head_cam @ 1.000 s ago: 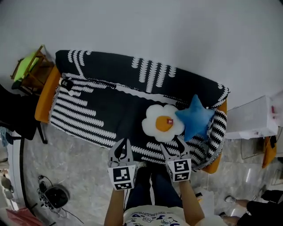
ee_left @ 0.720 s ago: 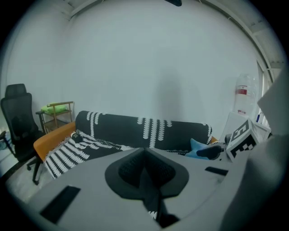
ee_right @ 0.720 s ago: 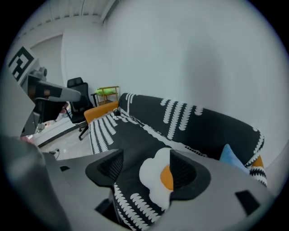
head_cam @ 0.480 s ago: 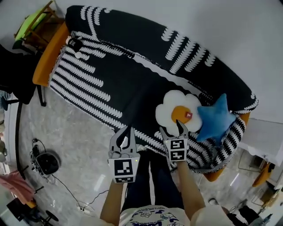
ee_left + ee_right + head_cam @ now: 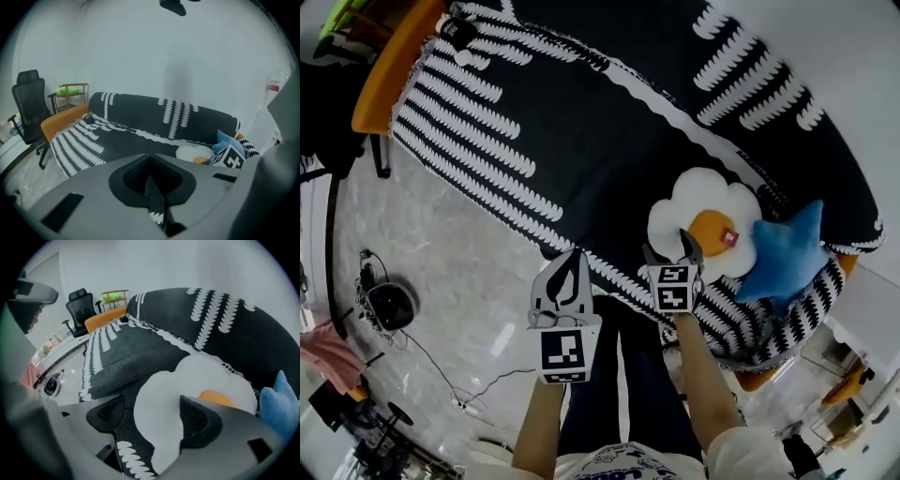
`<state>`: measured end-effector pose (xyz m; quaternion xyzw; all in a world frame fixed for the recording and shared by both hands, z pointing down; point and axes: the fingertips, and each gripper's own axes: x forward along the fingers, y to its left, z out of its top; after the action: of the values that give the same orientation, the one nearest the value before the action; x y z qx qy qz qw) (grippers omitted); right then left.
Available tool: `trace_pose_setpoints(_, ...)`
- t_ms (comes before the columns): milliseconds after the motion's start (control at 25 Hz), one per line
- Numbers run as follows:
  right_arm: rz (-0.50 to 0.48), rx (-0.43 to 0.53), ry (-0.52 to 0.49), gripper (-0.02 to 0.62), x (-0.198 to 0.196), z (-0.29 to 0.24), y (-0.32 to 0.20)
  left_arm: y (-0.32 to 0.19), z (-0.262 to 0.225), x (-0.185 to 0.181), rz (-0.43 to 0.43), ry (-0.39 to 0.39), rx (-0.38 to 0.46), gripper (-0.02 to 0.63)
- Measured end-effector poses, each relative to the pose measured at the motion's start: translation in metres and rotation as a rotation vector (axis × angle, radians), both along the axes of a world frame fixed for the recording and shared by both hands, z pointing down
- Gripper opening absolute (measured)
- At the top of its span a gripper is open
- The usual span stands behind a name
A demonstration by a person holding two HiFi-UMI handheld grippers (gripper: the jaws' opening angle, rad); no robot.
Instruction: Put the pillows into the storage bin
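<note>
A white egg-shaped pillow (image 5: 705,208) with an orange yolk lies on the sofa's black-and-white blanket (image 5: 581,141). A blue star pillow (image 5: 783,255) leans right beside it. My right gripper (image 5: 671,249) points down at the egg pillow's near edge. Its jaws have just been opening, and in the right gripper view the egg pillow's white rim (image 5: 159,408) lies between them, not pressed by the right gripper (image 5: 154,427). My left gripper (image 5: 572,267) hangs over the sofa's front edge, left of the pillows, shut and empty. The left gripper view shows the left gripper (image 5: 152,187) with both pillows beyond it.
A black office chair (image 5: 29,110) and a wooden side table (image 5: 71,91) with a green item stand past the sofa's orange arm (image 5: 389,66). On the floor lies a round black device (image 5: 389,305) with cables. A white unit (image 5: 269,126) stands by the sofa's other end.
Both grippers have dropped toward the sofa. The right one has reached the egg pillow's near edge and its jaws stand wider. The left gripper stays shut.
</note>
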<state>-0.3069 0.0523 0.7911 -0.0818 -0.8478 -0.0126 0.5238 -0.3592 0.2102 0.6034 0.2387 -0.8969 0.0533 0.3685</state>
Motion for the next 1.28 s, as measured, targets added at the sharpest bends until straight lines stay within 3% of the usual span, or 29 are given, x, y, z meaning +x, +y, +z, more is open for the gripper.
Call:
trace_pose_setpoints(240,-0.058,0.177,-0.018,0.372,-0.005,0.027,-0.001,0.017,0.029,0.009,-0.047,0.050,-0.007,0.014)
trace_pose_setpoints(480,-0.050,0.262,-0.010,0.272,-0.008,0.041,-0.006,0.030,0.044,0.018,-0.088,0.077,-0.005,0.014)
trace_pose_setpoints(800,0.066,0.195,-0.009,0.163,-0.005,0.010,-0.015,0.044,0.023,0.027,-0.111,0.054,0.014,0.014)
trace_pose_setpoints(1040,0.190,0.132,-0.166,0.147,-0.009,-0.082,-0.025,0.051,-0.024,0.028,-0.089,-0.013,0.042,0.014)
trace_pose_setpoints(1280,0.330,0.021,-0.295,0.144,0.017,-0.188,-0.018,0.054,-0.090,0.044,-0.058,-0.070,0.075,0.014)
